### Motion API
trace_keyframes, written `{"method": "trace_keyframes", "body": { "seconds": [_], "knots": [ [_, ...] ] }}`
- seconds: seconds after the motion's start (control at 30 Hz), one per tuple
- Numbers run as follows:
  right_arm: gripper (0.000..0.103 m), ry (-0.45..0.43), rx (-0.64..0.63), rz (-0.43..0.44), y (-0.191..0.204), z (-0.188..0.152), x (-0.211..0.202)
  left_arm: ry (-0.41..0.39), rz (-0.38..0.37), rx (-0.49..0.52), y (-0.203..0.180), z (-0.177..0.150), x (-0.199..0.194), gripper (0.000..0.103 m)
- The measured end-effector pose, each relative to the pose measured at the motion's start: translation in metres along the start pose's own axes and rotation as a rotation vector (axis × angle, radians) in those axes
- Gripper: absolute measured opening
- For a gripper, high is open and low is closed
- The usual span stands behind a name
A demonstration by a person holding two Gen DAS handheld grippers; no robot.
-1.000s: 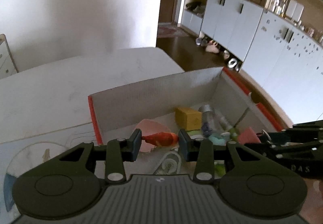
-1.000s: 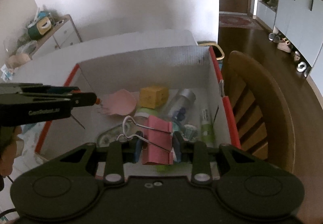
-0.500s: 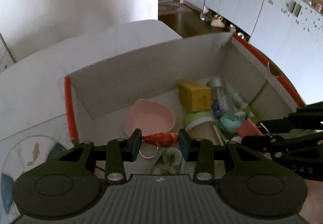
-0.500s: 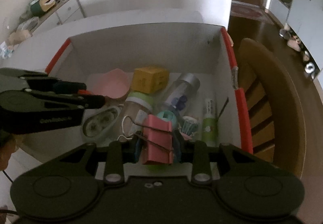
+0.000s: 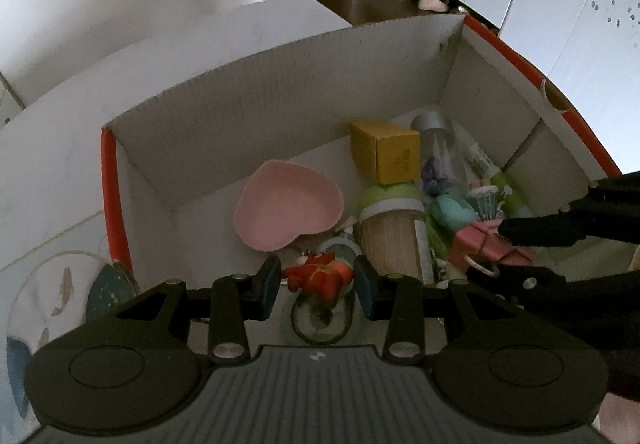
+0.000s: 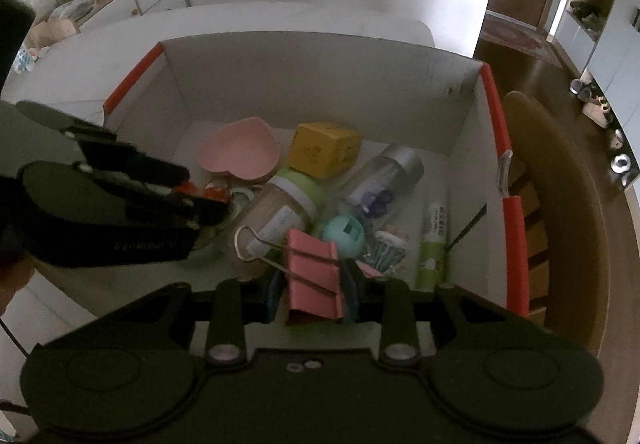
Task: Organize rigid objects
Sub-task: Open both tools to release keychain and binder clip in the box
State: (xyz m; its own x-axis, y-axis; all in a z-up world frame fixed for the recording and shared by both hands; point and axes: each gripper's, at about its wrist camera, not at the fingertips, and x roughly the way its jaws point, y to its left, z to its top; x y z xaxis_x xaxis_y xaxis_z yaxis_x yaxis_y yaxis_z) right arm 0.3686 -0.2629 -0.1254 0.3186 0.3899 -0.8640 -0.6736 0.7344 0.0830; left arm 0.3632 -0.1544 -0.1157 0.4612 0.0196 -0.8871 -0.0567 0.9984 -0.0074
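Observation:
A white cardboard box with red edges (image 5: pixel 280 92) (image 6: pixel 320 64) holds several objects. My left gripper (image 5: pixel 316 286) is shut on a small red-orange toy (image 5: pixel 320 276) and holds it over the box's near left part; the toy also shows in the right wrist view (image 6: pixel 208 194). My right gripper (image 6: pixel 312 294) is shut on a pink binder clip (image 6: pixel 314 276) with wire handles, above the box's near right part; the clip shows in the left wrist view (image 5: pixel 486 246).
In the box lie a pink heart-shaped dish (image 5: pixel 288 210), a yellow cube box (image 5: pixel 388 152), a green-lidded jar (image 6: pixel 280 208), a clear bottle (image 6: pixel 380 184), a teal round thing (image 6: pixel 344 236) and a green tube (image 6: pixel 434 244). A wooden chair (image 6: pixel 560 204) stands right of the box. A fish-patterned plate (image 5: pixel 44 304) lies left.
Both grippers have moved forward and down over the box, each still holding its object. The box contents have come closer in both views.

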Motion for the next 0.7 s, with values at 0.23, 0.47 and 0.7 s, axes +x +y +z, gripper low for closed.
{"method": "trace_keyframes", "body": {
  "seconds": [0.23,0.47,0.7],
  "knots": [
    [0.035,0.005,0.021,0.003,-0.002,0.000,0.000,0.038,-0.001,-0.005,0.002,-0.004,0.001,0.039],
    [0.054,-0.006,0.049,-0.004,-0.007,-0.004,-0.007,0.080,-0.007,-0.017,0.005,-0.003,0.002,0.039],
    [0.054,-0.032,0.063,-0.001,-0.009,-0.007,-0.018,0.055,-0.006,-0.011,0.006,-0.006,-0.011,0.046]
  ]
}}
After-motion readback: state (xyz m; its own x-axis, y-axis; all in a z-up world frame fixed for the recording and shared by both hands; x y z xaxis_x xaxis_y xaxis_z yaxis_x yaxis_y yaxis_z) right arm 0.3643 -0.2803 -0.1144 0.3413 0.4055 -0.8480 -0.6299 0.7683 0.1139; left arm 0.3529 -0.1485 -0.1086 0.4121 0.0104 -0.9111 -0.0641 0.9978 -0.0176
